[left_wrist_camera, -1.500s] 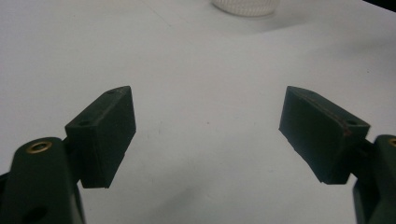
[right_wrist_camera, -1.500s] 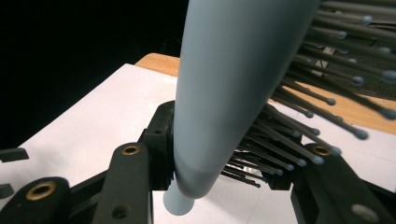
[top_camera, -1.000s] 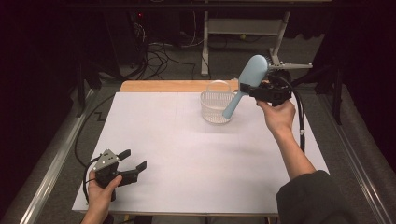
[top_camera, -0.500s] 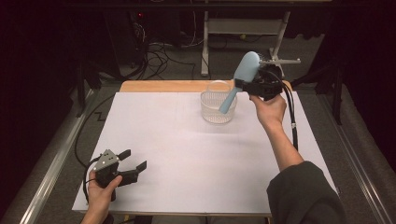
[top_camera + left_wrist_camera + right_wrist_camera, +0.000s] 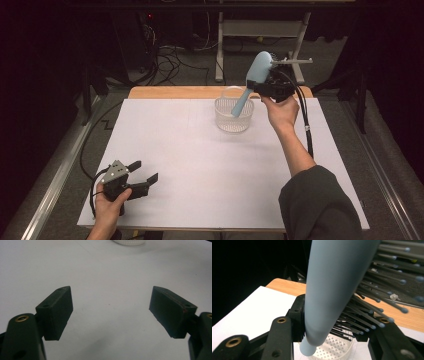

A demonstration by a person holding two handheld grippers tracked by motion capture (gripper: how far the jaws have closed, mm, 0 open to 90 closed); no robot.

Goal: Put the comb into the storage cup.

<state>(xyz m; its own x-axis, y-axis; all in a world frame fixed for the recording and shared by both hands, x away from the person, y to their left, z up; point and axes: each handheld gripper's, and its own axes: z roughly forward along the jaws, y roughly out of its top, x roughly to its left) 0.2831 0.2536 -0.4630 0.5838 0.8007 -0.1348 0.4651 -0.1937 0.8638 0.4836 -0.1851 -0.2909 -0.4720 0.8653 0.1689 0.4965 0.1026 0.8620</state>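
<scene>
**Blue hairbrush held over the clear basket**

The right gripper (image 5: pixel 267 89) is clamped on a pale blue plastic hairbrush (image 5: pixel 252 80), its black jaws pressing the brush between them where handle meets bristled head. In the right gripper view the blue handle (image 5: pixel 329 295) runs down between the fingers (image 5: pixel 279 340), its rounded tip pointing toward six o'clock, the dark bristles fanning out toward three o'clock. The handle tip hangs above the round clear perforated plastic basket (image 5: pixel 233 116), which stands at the white table's (image 5: pixel 200 165) twelve o'clock edge. The left gripper (image 5: pixel 142 176) rests at seven o'clock, its jaws spread wide with nothing between them.
</scene>
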